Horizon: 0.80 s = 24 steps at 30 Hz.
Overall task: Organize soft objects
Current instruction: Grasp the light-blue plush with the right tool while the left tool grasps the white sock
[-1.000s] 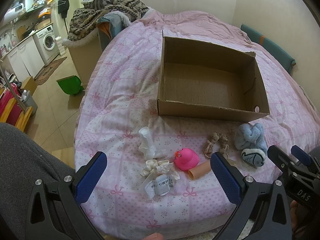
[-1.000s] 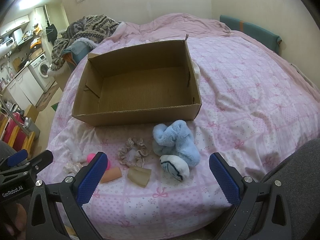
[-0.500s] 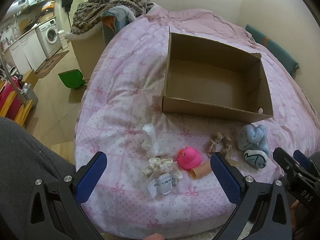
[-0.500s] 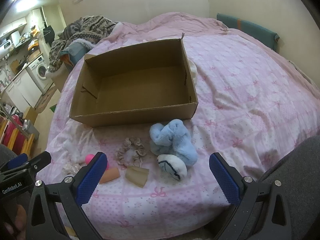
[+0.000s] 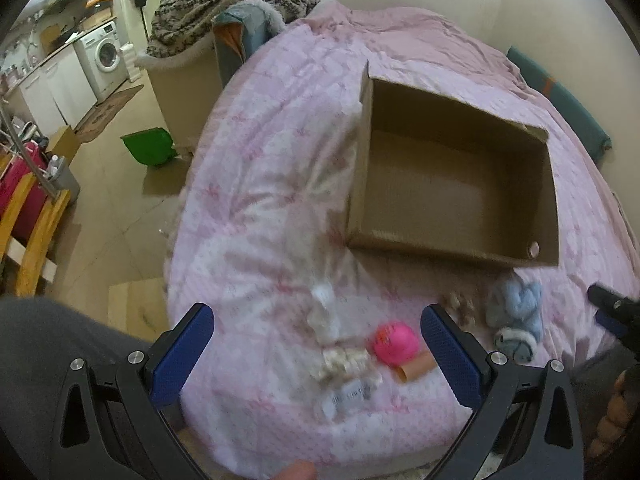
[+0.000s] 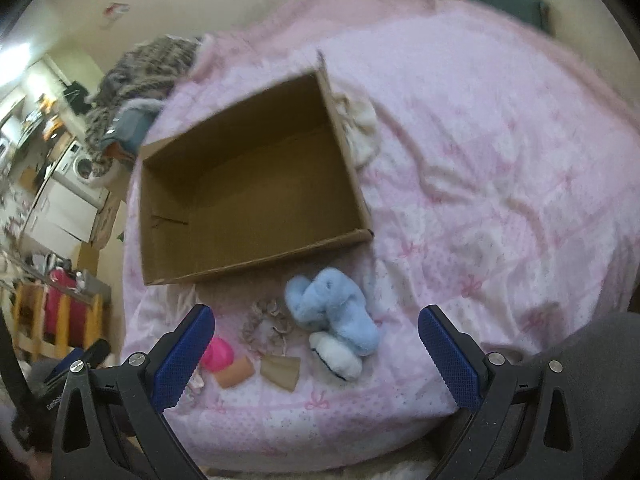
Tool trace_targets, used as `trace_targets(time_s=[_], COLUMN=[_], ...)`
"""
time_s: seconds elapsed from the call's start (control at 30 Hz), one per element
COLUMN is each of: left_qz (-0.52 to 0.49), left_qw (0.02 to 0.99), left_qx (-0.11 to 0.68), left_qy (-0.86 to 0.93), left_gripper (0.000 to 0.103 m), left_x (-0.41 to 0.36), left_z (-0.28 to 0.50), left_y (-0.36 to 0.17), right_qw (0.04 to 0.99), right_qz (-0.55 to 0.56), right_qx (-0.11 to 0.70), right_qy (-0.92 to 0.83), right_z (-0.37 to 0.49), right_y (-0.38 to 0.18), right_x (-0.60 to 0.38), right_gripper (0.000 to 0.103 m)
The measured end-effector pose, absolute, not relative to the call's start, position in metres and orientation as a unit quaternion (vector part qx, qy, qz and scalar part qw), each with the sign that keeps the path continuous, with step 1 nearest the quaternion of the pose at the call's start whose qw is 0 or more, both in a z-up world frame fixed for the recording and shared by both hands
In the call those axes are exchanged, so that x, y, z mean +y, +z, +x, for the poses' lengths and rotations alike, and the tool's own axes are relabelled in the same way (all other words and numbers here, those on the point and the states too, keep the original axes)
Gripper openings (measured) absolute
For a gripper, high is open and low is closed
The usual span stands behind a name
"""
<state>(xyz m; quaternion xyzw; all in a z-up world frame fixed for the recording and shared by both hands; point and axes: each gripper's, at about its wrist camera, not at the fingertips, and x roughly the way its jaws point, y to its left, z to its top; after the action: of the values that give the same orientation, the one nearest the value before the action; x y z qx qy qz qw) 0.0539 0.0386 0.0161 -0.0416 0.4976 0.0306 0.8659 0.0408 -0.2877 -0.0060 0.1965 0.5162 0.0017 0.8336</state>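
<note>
The soft things lie in a loose row on the pink quilt (image 6: 500, 168), in the lower middle of both views, just below the near wall of an open cardboard box (image 6: 248, 184) whose inside is bare. In the right wrist view a fluffy blue slipper (image 6: 336, 312) sits at the centre, with a white-and-dark piece (image 6: 336, 360) touching its lower end. Just left of it is a beige scrunchie (image 6: 268, 320), and below that a tan piece (image 6: 280, 372), a peach tube (image 6: 236, 372) and a pink ball-like toy (image 6: 216, 354) run toward the lower left.

In the left wrist view the pink toy (image 5: 396, 340) lies right of centre with the tube (image 5: 416, 366) touching its lower right; a white crumpled piece (image 5: 324, 312) and a cream frilly item (image 5: 344, 360) with a label lie to its left. The blue slipper (image 5: 516, 308) is at the right, blurred.

The left gripper (image 5: 316, 348) hangs above the quilt's near edge, fingers wide apart and holding nothing. The right gripper (image 6: 316, 344) is likewise spread wide and empty. A patterned blanket (image 5: 228, 4) is piled at the upper left, with a washing machine (image 5: 104, 54) beyond.
</note>
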Motion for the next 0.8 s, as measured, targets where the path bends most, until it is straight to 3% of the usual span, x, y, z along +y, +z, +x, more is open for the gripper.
trace_targets(time_s=[0.13,0.33,0.4,0.57,0.63,0.67,0.8], left_qz=[-0.034,-0.052,-0.054,-0.069,-0.072,-0.073,-0.075], left_qw=[0.854,0.829,0.821,0.799,0.795,0.791,0.776], left_qx=[0.518,0.553,0.564,0.592,0.597,0.602,0.622], left_qy=[0.045,0.066,0.068,0.075,0.081,0.080,0.072], left_gripper=[0.103,0.103,0.103,0.101,0.098,0.096,0.088], left_x=[0.048,0.067,0.072,0.083,0.085,0.085,0.079], left_z=[0.080,0.099,0.101,0.106,0.108,0.110,0.114], left_y=[0.017,-0.004,-0.015,-0.038,-0.045,-0.049,-0.064], right_qw=[0.773,0.750,0.743,0.737,0.737,0.737,0.747], right_qz=[0.218,0.189,0.182,0.150,0.131,0.125,0.146], right_qx=[0.595,0.634,0.644,0.659,0.663,0.664,0.648], right_qy=[0.015,-0.002,0.003,0.002,0.003,0.008,0.026], right_z=[0.069,0.084,0.088,0.092,0.092,0.091,0.084], right_y=[-0.045,-0.092,-0.104,-0.125,-0.130,-0.132,-0.130], right_x=[-0.294,-0.279,-0.272,-0.258,-0.254,-0.252,-0.256], right_gripper=[0.103,0.103,0.088,0.077,0.062,0.047,0.022])
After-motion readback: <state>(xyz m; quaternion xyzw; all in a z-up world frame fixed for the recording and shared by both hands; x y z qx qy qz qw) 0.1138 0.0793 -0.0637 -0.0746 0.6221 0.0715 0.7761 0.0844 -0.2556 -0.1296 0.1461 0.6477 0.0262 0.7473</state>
